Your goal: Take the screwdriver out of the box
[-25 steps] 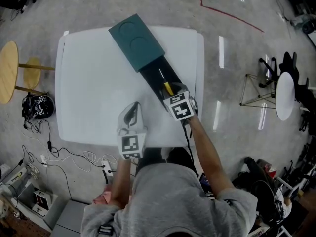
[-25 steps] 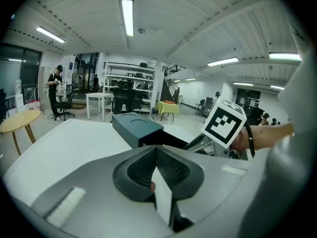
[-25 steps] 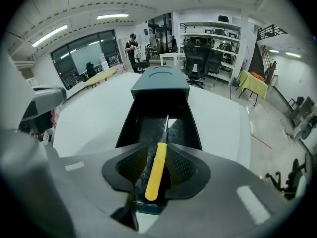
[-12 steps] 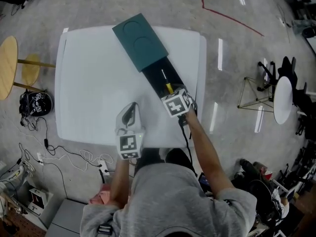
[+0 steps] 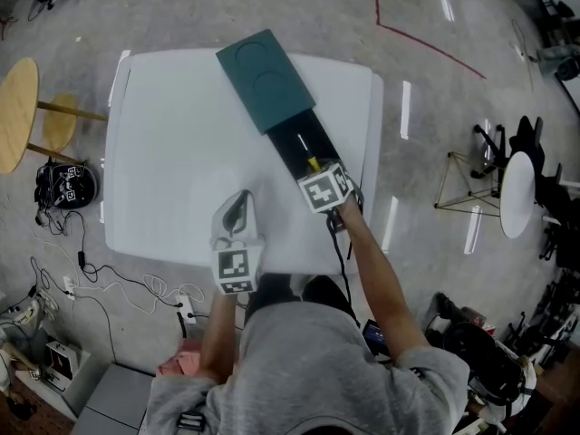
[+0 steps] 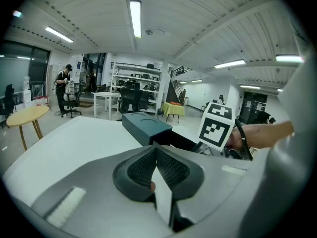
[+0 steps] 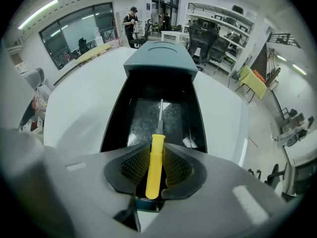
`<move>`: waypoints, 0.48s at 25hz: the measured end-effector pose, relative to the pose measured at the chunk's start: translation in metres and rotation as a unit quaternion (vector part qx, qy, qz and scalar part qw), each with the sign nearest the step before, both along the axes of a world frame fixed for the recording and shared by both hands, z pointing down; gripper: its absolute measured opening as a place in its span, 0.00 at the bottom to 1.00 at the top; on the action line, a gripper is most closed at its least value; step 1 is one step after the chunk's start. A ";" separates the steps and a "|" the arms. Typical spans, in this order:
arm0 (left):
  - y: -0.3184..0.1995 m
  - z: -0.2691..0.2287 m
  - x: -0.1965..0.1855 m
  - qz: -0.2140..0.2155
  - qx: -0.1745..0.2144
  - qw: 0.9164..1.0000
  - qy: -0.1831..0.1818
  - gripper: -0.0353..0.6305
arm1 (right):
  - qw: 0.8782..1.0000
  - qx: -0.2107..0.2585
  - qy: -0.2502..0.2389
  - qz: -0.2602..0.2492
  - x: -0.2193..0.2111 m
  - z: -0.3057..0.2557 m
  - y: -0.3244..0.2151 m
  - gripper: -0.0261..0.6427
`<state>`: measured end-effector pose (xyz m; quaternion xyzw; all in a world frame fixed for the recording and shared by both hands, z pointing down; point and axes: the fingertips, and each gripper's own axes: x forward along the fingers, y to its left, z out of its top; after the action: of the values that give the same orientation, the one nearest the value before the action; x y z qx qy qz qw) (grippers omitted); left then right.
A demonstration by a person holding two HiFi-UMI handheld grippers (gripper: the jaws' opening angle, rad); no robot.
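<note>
A dark teal box sleeve point(image 5: 265, 80) lies slantwise on the white table point(image 5: 163, 152), with its black tray point(image 5: 292, 139) pulled out toward me. In the tray lies a screwdriver point(image 7: 154, 162) with a yellow handle and a thin metal shaft pointing away. My right gripper point(image 7: 157, 150) points steeply down into the tray's near end. Its jaws are closing, with the pads against both sides of the yellow handle. In the head view only the handle's tip point(image 5: 312, 162) shows beyond the marker cube. My left gripper point(image 5: 237, 208) hovers shut over the table's front, left of the tray, holding nothing.
The tray's side walls point(image 7: 114, 118) flank the screwdriver closely. The table's right edge point(image 5: 372, 152) runs near the tray. A round wooden side table point(image 5: 14, 116) and cables point(image 5: 82, 261) are on the floor at the left, a small white table point(image 5: 517, 175) at the right.
My right gripper has tipped more steeply down over the yellow handle and now covers more of it. The left gripper and the box have stayed in place.
</note>
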<state>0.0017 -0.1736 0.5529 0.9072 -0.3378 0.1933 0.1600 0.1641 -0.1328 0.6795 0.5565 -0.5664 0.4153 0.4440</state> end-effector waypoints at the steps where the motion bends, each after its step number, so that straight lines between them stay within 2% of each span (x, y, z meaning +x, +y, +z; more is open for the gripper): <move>1: 0.000 -0.001 -0.001 -0.001 0.001 1.000 0.000 0.07 | 1.000 0.001 0.002 0.000 0.001 0.000 0.000 0.16; 7: 0.002 -0.007 -0.005 -0.007 0.008 1.000 -0.001 0.07 | 1.000 0.025 0.002 0.000 0.001 -0.005 -0.002 0.16; 12: 0.008 -0.019 -0.008 -0.007 0.020 1.000 0.002 0.07 | 0.997 0.072 -0.014 0.014 -0.001 -0.020 -0.004 0.16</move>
<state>-0.0062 -0.1651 0.5344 0.9081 -0.3479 0.1832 0.1442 0.1627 -0.1366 0.6595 0.5891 -0.5930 0.3875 0.3887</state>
